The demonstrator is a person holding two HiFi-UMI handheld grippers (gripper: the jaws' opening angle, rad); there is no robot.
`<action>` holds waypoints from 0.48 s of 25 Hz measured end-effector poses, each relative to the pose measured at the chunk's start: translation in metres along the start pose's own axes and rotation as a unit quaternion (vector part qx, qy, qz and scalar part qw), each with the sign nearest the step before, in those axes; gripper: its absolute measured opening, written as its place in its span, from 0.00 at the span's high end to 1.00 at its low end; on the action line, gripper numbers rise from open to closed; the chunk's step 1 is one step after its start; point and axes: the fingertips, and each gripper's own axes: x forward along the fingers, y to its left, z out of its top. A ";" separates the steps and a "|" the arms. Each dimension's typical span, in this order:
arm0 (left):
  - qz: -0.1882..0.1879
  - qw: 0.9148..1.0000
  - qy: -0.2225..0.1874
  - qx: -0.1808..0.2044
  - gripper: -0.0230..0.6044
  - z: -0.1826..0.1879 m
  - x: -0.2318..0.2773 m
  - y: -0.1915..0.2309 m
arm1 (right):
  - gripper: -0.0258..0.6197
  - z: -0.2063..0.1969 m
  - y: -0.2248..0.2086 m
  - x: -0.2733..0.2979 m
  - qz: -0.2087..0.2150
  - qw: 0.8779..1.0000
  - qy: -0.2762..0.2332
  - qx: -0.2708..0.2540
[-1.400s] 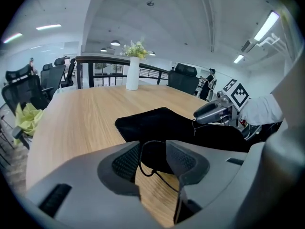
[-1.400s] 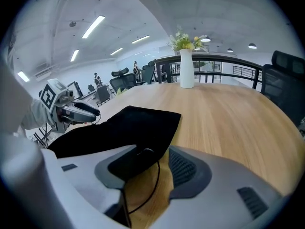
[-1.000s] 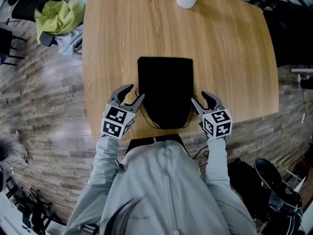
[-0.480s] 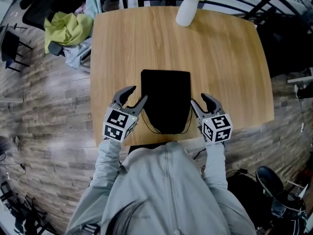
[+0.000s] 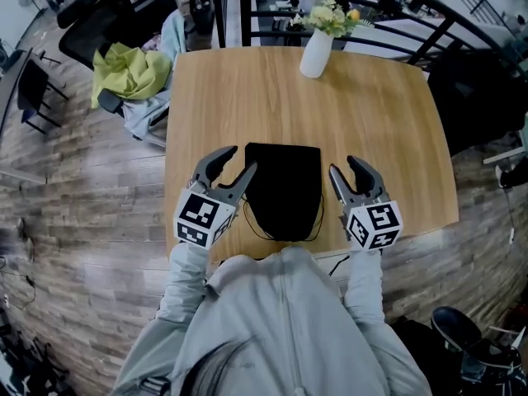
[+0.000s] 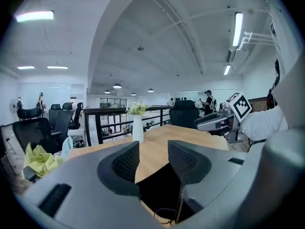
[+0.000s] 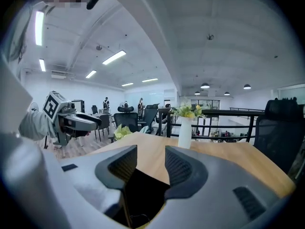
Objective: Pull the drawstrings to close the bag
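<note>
head view shifting, grippers holding station

table (image 5: 388, 122) is sliding lower in the head view than half a second ago. white vase (image 5: 315, 54) and its flowers (image 5: 330, 16) are now showing whole at the far edge. black bag (image 5: 285, 188) is lying flat in the same spot near the person's edge, looking a little smaller. drawstrings (image 5: 285, 236) are trailing in loose loops off its near end.

left gripper (image 5: 239, 159) is still hovering just beside the bag's left edge. its jaws are standing apart with nothing between them. in its own view the bag (image 6: 162, 190) is lying below the gap.

right gripper (image 5: 344, 167) is staying just beside the right edge. jaws are likewise apart and empty, and the bag (image 7: 138, 194) is showing beneath them.

yellow-green cloth (image 5: 128, 68) is lying off the table's far left corner.
</note>
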 end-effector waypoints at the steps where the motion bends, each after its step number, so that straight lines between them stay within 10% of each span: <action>1: 0.001 1.000 -0.012 0.001 0.65 0.009 -0.002 -0.001 | 0.67 0.008 -0.001 -0.002 -0.001 1.000 -0.012 0.000; 12: -0.013 0.991 -0.125 -0.045 0.85 0.062 -0.035 -0.015 | 0.84 0.058 0.007 -0.034 0.005 0.994 -0.112 0.017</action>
